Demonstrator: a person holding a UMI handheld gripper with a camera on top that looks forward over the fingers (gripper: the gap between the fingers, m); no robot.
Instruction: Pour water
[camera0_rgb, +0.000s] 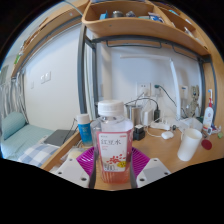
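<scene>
1. Bottle (113, 150) with a white cap and a pink label stands upright between the fingers, on a wooden desk (165, 150).
2. Gripper (113, 170) has its magenta pads (139, 164) tight against both sides of the bottle, so the fingers are clenched on it.
3. At 2 o'clock from the bottle, a white cup (189, 143) stands on the desk, well apart from the fingers.
4. At 10 o'clock, just behind the bottle, stands a small blue-topped container (84, 128).
5. At 1 o'clock, farther back, a dark kettle-like pot (147, 116) sits near the wall, under a wooden shelf (130, 25).
6. At 9 o'clock, below desk level, lies a bed (25, 140) with light bedding.
</scene>
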